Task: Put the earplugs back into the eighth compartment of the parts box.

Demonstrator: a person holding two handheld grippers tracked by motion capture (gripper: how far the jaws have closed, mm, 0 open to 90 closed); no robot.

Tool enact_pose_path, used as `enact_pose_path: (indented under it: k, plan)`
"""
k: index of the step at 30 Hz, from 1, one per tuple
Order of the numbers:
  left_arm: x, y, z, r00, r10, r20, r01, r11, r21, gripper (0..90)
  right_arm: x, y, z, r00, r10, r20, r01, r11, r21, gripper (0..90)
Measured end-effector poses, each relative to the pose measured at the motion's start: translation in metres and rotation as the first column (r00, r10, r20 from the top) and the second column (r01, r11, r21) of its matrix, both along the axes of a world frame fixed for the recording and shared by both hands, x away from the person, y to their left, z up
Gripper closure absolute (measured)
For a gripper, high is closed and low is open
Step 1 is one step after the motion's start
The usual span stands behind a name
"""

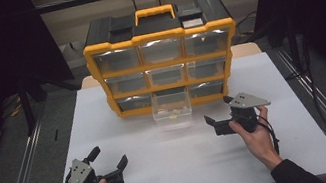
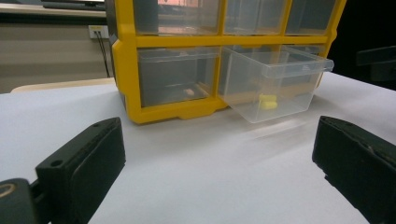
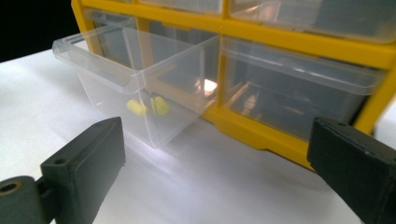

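A yellow and black organizer [image 1: 163,61] with clear drawers stands at the back of the white table [image 1: 172,156]. Its bottom middle drawer [image 1: 172,109] is pulled out and holds small yellow pieces [image 3: 148,107], which appear as a yellow piece [image 2: 267,102] in the left gripper view. My left gripper [image 1: 111,162] rests at the front left, open, with nothing between its jaws. My right gripper [image 1: 216,112] sits right of the drawer, also open and holding nothing. From both gripper views the drawer [image 2: 275,84] [image 3: 140,88] lies ahead, some way beyond the jaws.
The bottom left drawer [image 2: 177,77] holds a small pale item [image 2: 188,92]. Metal rails [image 1: 20,172] run along both sides of the table. A black frame and dark curtains stand behind the organizer.
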State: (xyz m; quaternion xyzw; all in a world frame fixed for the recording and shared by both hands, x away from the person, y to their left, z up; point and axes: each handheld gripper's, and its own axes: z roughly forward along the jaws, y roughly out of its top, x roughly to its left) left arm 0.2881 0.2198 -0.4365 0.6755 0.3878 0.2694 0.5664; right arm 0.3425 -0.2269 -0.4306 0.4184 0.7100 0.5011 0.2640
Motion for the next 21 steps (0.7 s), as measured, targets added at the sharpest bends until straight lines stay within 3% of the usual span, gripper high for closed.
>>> enact_pose_path:
  k: [3, 9, 21]
  plan:
    - [0.000, 0.000, 0.000, 1.0000, 0.002, -0.004, -0.002, 1.0000, 0.000, 2.7, -0.008, -0.007, 0.000, 0.9999, -0.014, 0.007, 0.014, 0.9994, 0.030, 4.1]
    - [0.000, -0.001, 0.000, 1.0000, 0.007, -0.004, -0.007, 0.9999, -0.010, 2.7, -0.019, -0.016, -0.008, 0.9975, -0.071, 0.002, 0.071, 0.9969, 0.034, 3.1]
    - [-0.002, -0.001, -0.001, 0.9999, 0.009, -0.006, -0.010, 0.9998, -0.019, 2.7, -0.045, -0.028, -0.008, 0.9878, -0.137, 0.075, 0.132, 0.9892, 0.063, 1.1]
